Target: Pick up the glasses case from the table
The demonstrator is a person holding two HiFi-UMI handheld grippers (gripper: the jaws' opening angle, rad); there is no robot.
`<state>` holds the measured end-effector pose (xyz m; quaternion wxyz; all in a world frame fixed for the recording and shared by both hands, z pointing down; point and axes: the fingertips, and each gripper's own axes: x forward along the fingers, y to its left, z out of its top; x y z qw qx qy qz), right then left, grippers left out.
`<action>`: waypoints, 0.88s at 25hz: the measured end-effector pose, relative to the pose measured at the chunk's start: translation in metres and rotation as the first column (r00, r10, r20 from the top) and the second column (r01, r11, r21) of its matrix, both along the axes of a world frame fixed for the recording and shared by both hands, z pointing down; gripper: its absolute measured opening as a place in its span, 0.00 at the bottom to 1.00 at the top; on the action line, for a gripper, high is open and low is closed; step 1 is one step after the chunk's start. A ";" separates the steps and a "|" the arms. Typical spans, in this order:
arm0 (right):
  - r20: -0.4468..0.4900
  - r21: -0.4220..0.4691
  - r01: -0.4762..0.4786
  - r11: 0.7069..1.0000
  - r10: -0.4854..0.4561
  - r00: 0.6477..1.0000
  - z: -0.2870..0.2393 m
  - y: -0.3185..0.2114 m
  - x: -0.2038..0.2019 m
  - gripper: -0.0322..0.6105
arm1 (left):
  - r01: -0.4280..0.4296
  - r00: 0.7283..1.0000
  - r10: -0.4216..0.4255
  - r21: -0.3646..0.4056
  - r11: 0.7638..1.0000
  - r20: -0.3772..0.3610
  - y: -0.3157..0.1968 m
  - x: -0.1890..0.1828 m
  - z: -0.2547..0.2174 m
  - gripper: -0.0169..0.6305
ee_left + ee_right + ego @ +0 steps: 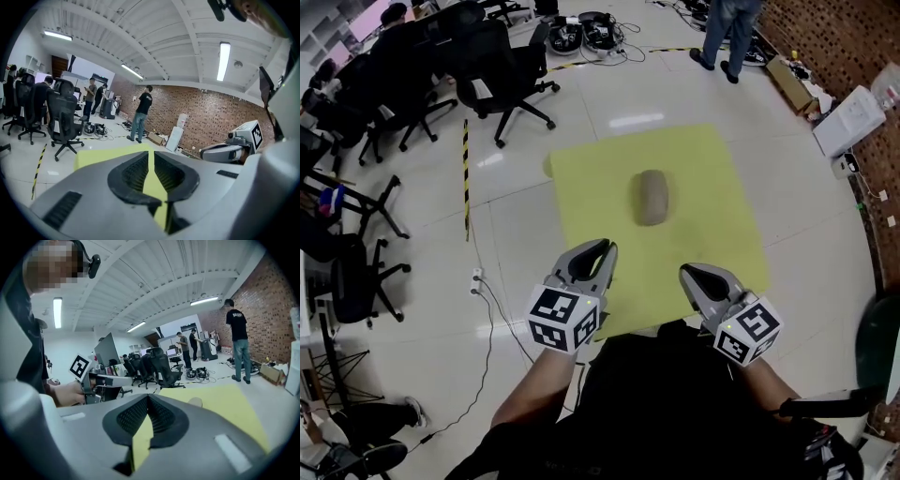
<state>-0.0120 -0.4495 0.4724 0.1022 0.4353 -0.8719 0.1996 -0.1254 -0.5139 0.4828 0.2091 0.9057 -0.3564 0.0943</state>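
The glasses case, a grey-brown oval pouch, lies alone in the middle of the yellow table. Both grippers hover over the table's near edge, short of the case, and neither touches it. My left gripper is at the near left, its jaws parted by a narrow slit with nothing between them. My right gripper is at the near right, its tips closed together and empty. In the right gripper view the top of the case peeks over the jaw.
Black office chairs stand on the white floor beyond the table's left corner. A person stands at the far side. Cables and striped tape run along the floor at left. A white box sits at the right.
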 end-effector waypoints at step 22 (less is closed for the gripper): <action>0.121 -0.151 0.069 0.986 -0.051 0.991 0.059 -0.072 0.105 0.05 | 0.163 0.965 -0.118 -0.185 0.969 0.232 -0.102 0.098 0.100 0.44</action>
